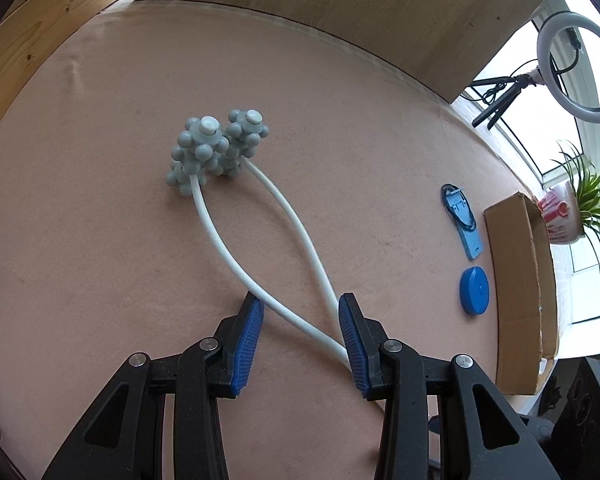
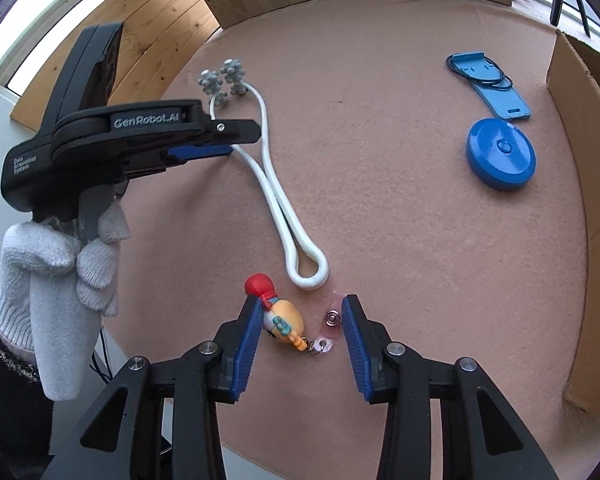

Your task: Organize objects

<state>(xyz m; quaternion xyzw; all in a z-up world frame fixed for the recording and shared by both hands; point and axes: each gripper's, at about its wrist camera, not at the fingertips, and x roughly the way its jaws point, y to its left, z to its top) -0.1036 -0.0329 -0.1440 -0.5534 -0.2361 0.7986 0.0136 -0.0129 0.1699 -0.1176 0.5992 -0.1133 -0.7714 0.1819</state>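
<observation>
cardboard box (image 2: 580, 208) cut off, massager (image 1: 260, 240) loop hidden

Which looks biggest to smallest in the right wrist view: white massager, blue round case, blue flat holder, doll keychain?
1. white massager, by far the longest.
2. and 3. blue round case and blue flat holder look alike; unranked.
4. doll keychain, though it lies nearest the camera, which flatters it.

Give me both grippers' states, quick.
Left gripper: open, straddling the white massager handle, not clamped on it.
Right gripper: open, around the doll keychain on the table, holding nothing.
</observation>
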